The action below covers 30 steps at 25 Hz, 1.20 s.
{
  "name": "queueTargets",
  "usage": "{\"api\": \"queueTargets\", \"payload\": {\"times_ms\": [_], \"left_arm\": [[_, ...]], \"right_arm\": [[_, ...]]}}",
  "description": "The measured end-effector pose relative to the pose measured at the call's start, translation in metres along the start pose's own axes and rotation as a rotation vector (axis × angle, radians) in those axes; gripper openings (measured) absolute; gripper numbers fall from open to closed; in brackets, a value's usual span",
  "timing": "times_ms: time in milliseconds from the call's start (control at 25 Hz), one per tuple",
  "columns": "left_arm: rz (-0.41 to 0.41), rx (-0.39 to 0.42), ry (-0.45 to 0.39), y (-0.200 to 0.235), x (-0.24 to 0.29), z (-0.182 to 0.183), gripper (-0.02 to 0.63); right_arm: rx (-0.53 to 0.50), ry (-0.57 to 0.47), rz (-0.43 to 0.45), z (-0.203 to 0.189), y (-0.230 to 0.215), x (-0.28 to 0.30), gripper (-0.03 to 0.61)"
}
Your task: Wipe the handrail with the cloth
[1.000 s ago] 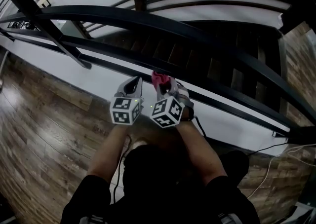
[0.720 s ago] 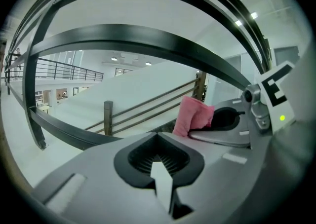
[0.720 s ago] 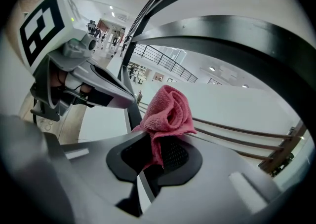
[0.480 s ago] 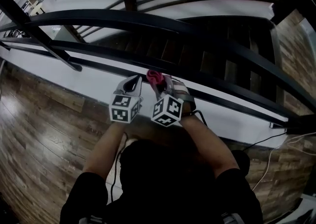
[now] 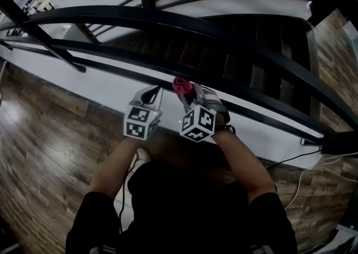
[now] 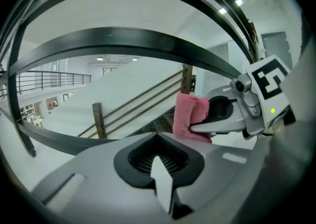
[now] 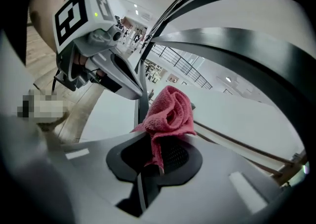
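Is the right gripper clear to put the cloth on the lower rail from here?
Probably yes: the cloth in the right gripper sits just beside the lower rail, nothing between them. The left gripper is off to its side, shut.
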<state>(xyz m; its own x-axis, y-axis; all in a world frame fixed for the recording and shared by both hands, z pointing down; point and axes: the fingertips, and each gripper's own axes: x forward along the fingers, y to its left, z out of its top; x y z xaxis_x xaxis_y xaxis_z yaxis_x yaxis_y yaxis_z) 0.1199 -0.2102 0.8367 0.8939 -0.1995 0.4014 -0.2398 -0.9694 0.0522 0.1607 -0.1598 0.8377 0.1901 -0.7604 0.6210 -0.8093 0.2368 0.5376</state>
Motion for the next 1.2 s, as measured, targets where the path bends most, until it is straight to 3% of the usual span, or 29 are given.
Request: {"api": "queueTargets", "payload": {"times_ms": [160,360,760,1040,1200], "left_arm": [[-0.066,0.029,0.017,-0.036,0.011,0.007,-0.002],[-0.085,-0.065,0.018,-0.068,0.017,0.020,-0.002],[-0.061,-0.006,0.033,-0.104,0.031,0.025,-0.002],[-0.137,0.041,0.063,-0.155,0.053,0.021,-0.002],[-0.172,0.110,0.066,-0.182,0.063,0.025,-0.002]], "right_arm": [[0.014,0.012,0.005,-0.022,-0.006,-0.014,0.041],[0.029,0.023,0.009,-0.047,-0.012,-0.031,0.041],[-0.011,0.019,0.006,-0.086,-0.017,-0.060,0.041],[-0.005,0.037,-0.003,-0.128,-0.022,-0.086,0.041],[0.031,0.042,-0.012,-0.143,-0.029,-0.095,0.041]]}}
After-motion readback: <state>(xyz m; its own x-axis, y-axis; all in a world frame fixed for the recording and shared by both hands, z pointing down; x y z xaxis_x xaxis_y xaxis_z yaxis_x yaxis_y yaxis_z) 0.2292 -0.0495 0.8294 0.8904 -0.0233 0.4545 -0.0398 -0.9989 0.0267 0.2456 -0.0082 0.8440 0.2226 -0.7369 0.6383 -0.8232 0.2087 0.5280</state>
